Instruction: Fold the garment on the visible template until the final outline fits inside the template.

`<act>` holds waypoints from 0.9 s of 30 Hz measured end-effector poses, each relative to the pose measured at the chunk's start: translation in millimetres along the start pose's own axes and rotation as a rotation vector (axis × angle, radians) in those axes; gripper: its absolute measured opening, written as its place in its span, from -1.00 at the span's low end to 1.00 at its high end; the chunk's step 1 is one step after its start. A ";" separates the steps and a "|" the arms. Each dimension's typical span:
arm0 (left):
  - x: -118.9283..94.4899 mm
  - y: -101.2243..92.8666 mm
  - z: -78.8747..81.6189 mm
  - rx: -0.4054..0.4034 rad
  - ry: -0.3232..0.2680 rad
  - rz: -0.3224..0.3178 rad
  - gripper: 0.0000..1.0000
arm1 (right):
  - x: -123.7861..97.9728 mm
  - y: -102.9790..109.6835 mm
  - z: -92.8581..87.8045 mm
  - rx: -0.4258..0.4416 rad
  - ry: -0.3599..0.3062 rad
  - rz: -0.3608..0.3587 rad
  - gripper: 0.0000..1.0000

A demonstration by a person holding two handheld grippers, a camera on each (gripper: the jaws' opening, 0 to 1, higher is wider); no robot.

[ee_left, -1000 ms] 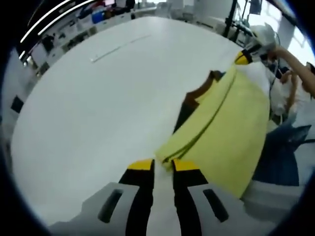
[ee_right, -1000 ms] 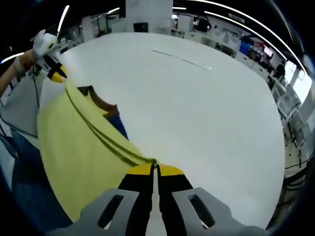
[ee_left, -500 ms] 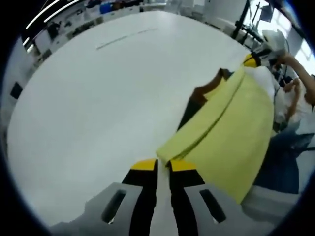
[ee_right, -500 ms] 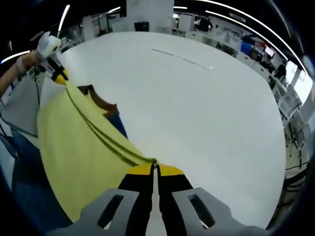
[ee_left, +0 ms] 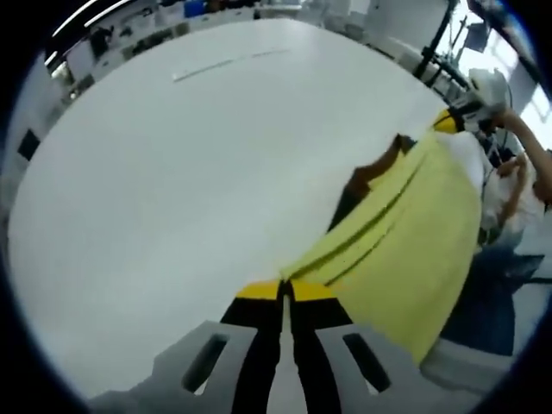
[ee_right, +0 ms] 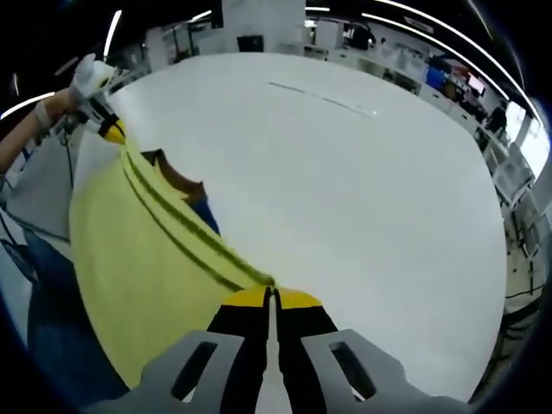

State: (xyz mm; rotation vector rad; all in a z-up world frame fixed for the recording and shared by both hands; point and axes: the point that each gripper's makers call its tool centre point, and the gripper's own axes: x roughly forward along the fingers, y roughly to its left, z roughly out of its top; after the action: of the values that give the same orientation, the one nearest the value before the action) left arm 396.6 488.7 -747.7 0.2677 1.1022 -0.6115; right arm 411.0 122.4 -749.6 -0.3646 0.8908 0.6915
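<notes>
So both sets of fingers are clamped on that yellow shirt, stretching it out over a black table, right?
Nearly. The table is white, not black, as the right gripper view shows. The rest holds: the right gripper is shut on one end of the yellow shirt, and the left gripper is shut on the other, with the shirt stretched between them.

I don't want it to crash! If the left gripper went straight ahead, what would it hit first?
Probably the yellow cloth garment that the left gripper is already pinching; beyond it lies the white table, though depth is unclear.
</notes>
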 end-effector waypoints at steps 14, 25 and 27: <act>11.8 12.4 11.0 0.013 0.026 -0.009 -1.00 | 7.4 -9.6 2.3 0.042 -0.002 0.024 -0.98; 16.9 27.4 14.2 0.011 0.027 0.040 -1.00 | 8.6 -18.9 -4.3 0.019 0.025 0.000 -0.98; 16.8 32.7 15.3 0.002 0.020 0.062 -1.00 | 9.1 -18.3 -4.0 0.015 0.025 -0.001 -0.98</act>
State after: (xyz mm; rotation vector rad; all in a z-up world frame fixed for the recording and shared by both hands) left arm 432.4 502.1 -759.0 0.3094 1.1081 -0.5555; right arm 425.1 110.4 -759.2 -0.3610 0.9193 0.6796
